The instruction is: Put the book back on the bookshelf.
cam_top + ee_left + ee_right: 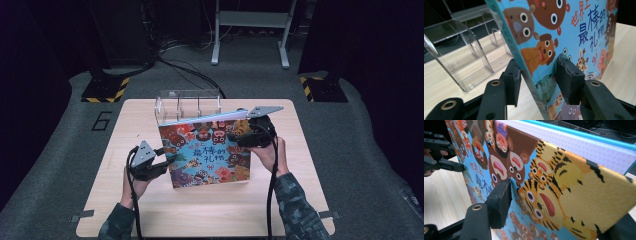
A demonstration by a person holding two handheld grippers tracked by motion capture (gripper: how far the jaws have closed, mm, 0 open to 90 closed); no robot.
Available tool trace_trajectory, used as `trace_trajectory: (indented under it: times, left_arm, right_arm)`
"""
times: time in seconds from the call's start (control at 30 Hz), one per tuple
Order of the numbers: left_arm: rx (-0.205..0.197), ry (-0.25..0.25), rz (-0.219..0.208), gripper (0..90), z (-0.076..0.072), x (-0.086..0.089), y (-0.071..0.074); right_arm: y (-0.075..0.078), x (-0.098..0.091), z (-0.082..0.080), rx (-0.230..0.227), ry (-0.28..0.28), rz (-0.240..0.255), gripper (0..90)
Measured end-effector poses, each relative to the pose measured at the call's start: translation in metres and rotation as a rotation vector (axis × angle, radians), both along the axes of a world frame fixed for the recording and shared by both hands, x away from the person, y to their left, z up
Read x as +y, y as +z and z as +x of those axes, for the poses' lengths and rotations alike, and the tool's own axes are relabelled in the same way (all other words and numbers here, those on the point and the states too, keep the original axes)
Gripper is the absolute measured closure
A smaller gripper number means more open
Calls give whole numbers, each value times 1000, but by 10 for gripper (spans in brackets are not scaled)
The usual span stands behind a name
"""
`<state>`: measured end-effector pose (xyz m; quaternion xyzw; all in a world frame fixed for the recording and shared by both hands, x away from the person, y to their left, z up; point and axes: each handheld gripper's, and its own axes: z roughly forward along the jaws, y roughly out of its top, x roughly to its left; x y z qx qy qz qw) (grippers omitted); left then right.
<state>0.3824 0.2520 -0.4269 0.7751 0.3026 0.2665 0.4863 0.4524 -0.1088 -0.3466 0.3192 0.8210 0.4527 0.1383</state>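
1. Black jaws of the left gripper (537, 82) rise closest to the lens in the left gripper view, straddling the spine edge of the picture book (564, 32); both pads sit at the covers, though a firm clamp can't be confirmed.
2. Standing on its lower edge in mid-table, the book (207, 152) leans back toward the clear acrylic rack (187, 104) just behind it — probably being steadied for sliding into a slot.
3. At the book's top right corner the right gripper (248, 131) bites over the edge; one pad (499, 200) presses the tiger-printed cover, the other jaw being hidden behind the book, so it appears to hold it.
4. Both forearms come up from the near table (150, 210) edge, hands roughly level — the left hand (134, 186) low beside the book's left edge, the right hand (270, 152) higher.
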Motion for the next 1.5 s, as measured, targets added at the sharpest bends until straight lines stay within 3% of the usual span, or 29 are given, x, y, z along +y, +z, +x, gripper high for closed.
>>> trace_trajectory:
  times: [0.07,0.3,0.43,0.87,1.07,1.13,1.27,1.4,1.5]
  left_arm:
    - [5,3,4,573,-1,0,1]
    - [-42,19,20,592,-3,1,3]
    - [-65,0,46,599,-2,0,5]
    - [-27,-43,-18,627,-4,4,6]
    - [-8,-66,-67,624,0,8,6]
    - [-4,-73,-105,620,1,9,6]
    - [-11,-85,-85,612,1,9,9]
    - [-21,-109,-111,588,3,9,14]
    - [-10,-132,-102,546,4,8,20]
  right_arm:
    - [0,1,0,-12,5,-14,364]
    - [0,5,-4,-26,3,-40,361]
    - [-1,3,-2,-31,8,-40,356]
    - [-4,-2,-8,-17,14,-38,379]
    - [-5,-3,-10,-26,16,-34,381]
    - [-5,-3,-10,-35,20,-30,381]
    - [-6,-4,-11,-35,24,-31,381]
    - [-6,-3,-10,-36,23,-34,370]
    - [-5,-2,-10,-39,21,-42,359]
